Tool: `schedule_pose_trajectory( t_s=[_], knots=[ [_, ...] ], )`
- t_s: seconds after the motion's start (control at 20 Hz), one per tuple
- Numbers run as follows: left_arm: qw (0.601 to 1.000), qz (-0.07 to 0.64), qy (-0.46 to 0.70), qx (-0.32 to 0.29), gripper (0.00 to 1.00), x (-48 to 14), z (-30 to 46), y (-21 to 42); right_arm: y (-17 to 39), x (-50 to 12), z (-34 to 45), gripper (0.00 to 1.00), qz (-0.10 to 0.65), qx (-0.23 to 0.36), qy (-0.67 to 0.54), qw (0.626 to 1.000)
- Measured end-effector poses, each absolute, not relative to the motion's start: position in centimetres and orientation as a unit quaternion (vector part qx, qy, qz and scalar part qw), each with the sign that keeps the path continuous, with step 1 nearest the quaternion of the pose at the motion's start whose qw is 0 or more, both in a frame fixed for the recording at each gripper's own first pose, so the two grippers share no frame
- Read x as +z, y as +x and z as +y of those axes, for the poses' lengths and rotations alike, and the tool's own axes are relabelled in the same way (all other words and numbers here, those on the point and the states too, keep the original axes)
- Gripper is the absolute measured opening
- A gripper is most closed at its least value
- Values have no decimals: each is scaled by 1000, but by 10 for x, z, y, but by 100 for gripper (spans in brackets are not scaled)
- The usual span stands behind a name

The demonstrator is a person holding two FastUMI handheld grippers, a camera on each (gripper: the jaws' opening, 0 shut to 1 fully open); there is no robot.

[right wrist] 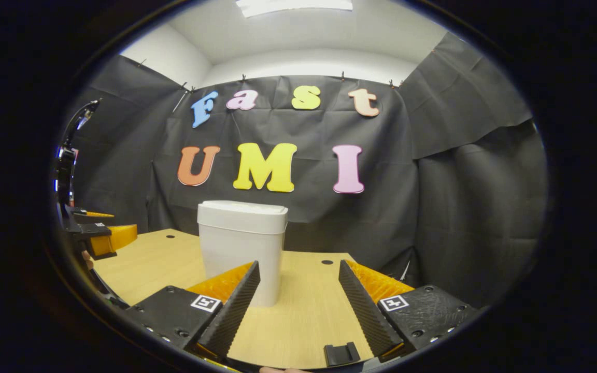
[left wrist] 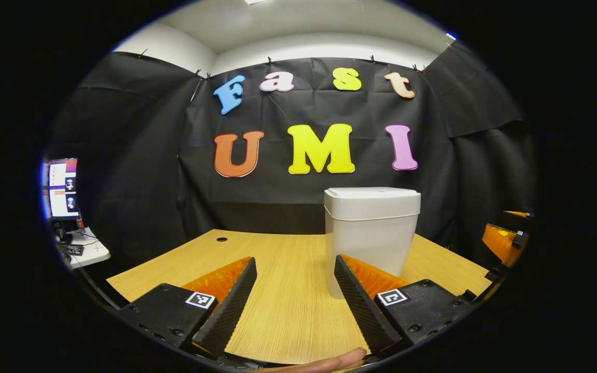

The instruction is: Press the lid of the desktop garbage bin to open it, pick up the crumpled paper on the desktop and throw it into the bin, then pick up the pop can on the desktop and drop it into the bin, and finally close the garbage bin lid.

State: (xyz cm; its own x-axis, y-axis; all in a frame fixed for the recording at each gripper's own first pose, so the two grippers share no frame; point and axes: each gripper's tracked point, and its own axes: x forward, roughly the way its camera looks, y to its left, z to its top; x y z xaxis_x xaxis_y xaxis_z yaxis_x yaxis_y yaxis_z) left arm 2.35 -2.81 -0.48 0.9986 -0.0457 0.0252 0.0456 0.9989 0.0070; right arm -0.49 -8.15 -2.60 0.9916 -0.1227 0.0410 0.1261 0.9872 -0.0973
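A white desktop garbage bin stands upright on the wooden desk, its lid shut flat on top. In the left gripper view it is just ahead and to the right of my left gripper, which is open with nothing between its fingers. In the right gripper view the bin stands ahead and to the left of my right gripper, also open and holding nothing. The left gripper appears at the far left edge of the right gripper view, and the right gripper at the right edge of the left gripper view.
Small round cable holes mark the desk's back. A side table with a monitor stands off to the left. Black cloth closes the booth behind the desk. A fingertip shows at the bottom of the left gripper view.
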Motion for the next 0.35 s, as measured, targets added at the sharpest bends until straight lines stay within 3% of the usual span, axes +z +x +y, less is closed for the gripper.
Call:
schedule_pose_trajectory(
  t_s=[0.35],
  knots=[
    [1000, -10, 6, -24, 97, -7, -32, 24, -4, -33, -81, 94, -10, -62, -48, 997]
  ],
)
